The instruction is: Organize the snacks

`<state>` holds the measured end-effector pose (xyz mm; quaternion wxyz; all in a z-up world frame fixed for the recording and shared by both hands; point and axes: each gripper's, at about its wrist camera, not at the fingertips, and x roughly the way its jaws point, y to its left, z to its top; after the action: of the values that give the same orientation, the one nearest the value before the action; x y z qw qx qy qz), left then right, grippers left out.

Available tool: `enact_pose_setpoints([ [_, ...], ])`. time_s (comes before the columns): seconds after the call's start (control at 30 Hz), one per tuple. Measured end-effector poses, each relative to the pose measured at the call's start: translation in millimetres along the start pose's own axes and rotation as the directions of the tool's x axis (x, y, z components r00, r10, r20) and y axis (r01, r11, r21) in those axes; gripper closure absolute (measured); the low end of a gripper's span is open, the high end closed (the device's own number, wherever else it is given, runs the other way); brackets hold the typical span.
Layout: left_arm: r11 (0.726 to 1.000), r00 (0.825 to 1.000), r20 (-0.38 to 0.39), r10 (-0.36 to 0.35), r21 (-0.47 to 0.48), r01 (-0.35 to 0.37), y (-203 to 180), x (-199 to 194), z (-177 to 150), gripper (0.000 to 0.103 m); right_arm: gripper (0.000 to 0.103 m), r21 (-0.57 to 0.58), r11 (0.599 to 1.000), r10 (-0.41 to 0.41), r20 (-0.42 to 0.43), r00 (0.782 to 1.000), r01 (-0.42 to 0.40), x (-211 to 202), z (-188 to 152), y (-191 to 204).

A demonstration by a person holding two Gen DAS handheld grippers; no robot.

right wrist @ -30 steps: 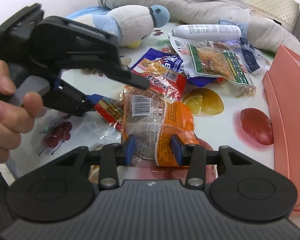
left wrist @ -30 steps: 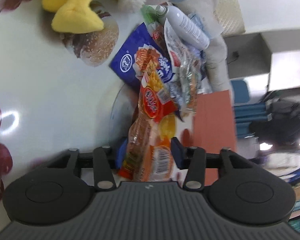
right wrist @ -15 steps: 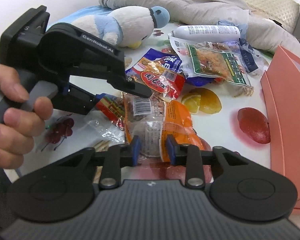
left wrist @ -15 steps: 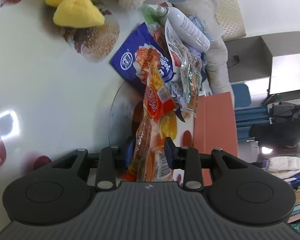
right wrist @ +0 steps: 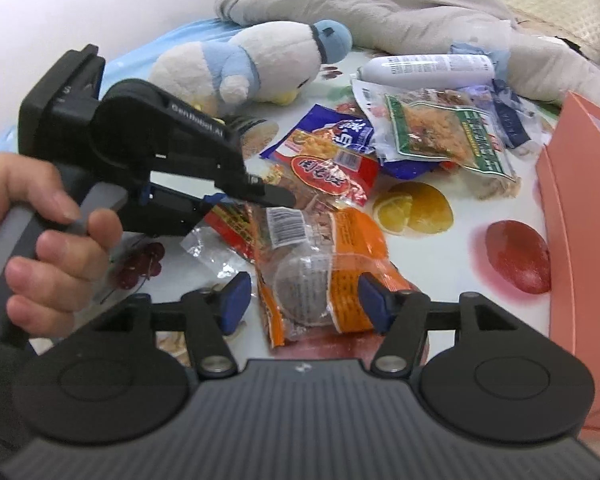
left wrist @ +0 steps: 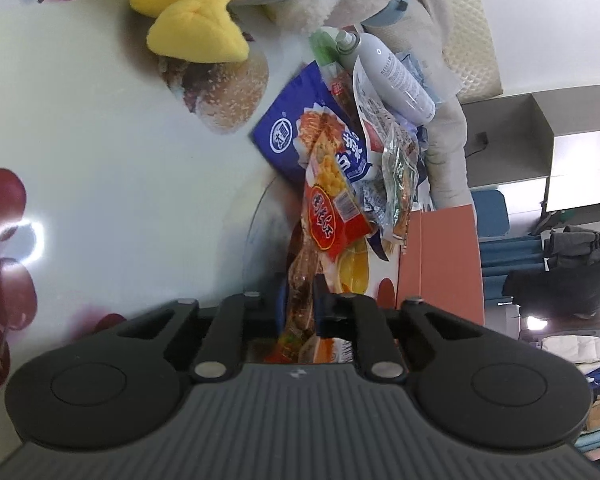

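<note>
Left gripper (left wrist: 300, 304) is clenched on the upper end of the orange snack packet (right wrist: 324, 264). I have the right gripper (right wrist: 304, 304) released, straddling its near end on the table (right wrist: 460, 248). Long axis runs away from me; left is the only holder.

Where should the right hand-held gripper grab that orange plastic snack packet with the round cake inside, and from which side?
Judging by its pose, take the orange plastic snack packet across the flat sides flanking the round bulge, coming in low from the near end. The open right hand-held gripper already straddles it there, and the left hand-held gripper pinches the far end.
</note>
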<state>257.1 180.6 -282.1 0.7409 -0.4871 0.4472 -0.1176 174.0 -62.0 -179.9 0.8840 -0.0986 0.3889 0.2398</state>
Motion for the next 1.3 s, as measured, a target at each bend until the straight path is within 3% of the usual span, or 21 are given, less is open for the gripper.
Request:
enact_pose_setpoints([
  [0.1, 1.000, 1.000, 0.002, 0.005, 0.025, -0.005, -1.5, -0.3, -1.2, 0.090, 0.024, -0.007, 1.000, -0.009, 0.004, 1.000, 0.009, 3.7, 1.4, -2.3],
  [0.43, 0.998, 1.000, 0.008, 0.019, 0.057, -0.019, -5.1, 0.7, -2.4, 0.090, 0.021, -0.039, 0.999, 0.005, -0.033, 0.999, -0.006, 25.8, -1.0, -5.9],
  [0.67, 0.995, 0.999, 0.007, 0.039, 0.090, -0.039, -10.6, -2.9, 1.6, 0.091, 0.039, -0.091, 0.996, -0.006, -0.043, 0.999, 0.002, 16.8, 2.0, 1.9],
  [0.8, 0.991, 0.998, 0.021, 0.057, 0.116, -0.060, -18.6, -7.4, -3.6, 0.092, 0.043, -0.083, 0.997, -0.008, -0.037, 0.999, 0.005, 9.3, 2.9, 2.0],
  [1.3, 0.953, 0.989, 0.090, 0.121, 0.268, -0.141, -67.3, -37.9, -48.9, 0.096, 0.047, 0.111, 0.992, -0.069, 0.051, 0.996, 0.063, -50.2, -7.5, -17.7],
])
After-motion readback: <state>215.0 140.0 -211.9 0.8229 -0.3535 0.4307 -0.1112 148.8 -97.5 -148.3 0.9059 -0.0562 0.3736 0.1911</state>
